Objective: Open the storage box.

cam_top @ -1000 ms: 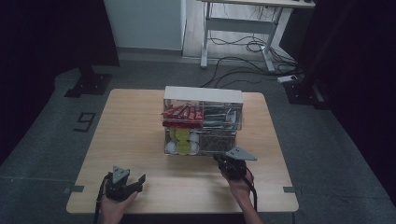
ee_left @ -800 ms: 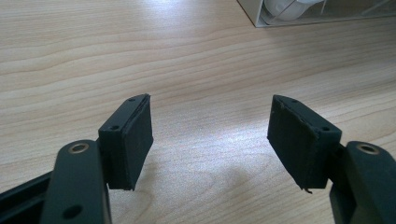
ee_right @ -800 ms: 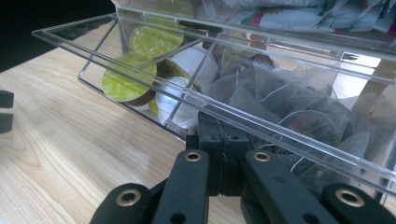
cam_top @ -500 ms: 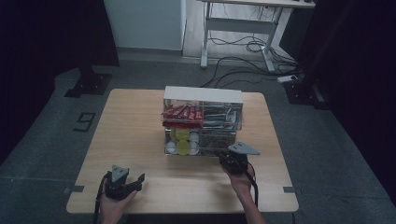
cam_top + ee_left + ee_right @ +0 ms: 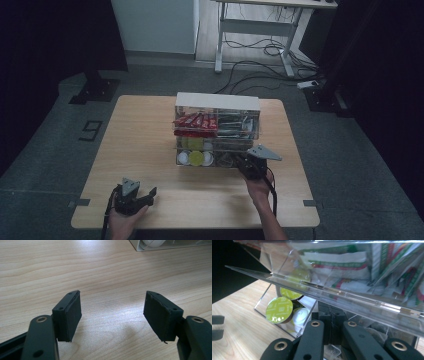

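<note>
Wood of a light colour forms the table (image 5: pixel 150 145), seen from the high view on a grey floor. Near the middle of the table, slightly toward 3 o'clock, a clear plastic organizer (image 5: pixel 217 129) is placed, with a white top and several levels. On its upper level, red packets (image 5: pixel 195 121) are laid in a row; on its lower level, at the 9 o'clock end, round capsules (image 5: pixel 196 157) in yellow-green and white are kept.

The left gripper (image 5: pixel 134 196) is held in a hand (image 5: pixel 122 222) at about 7 o'clock on the table, well apart from the organizer. In the left gripper view its jaws are seen wide apart above bare wood, with nothing between them.

The right gripper (image 5: pixel 248 165) is held at the lower 3 o'clock corner of the organizer, pushed against its bottom level. In the right gripper view its jaws are seen drawn close together, reaching under a clear shelf edge beside a green-lidded capsule (image 5: pixel 279 309). Whether something is clamped there cannot be told. Above the shelf, paper sachets (image 5: pixel 342 262) with green and red stripes are visible.
</note>
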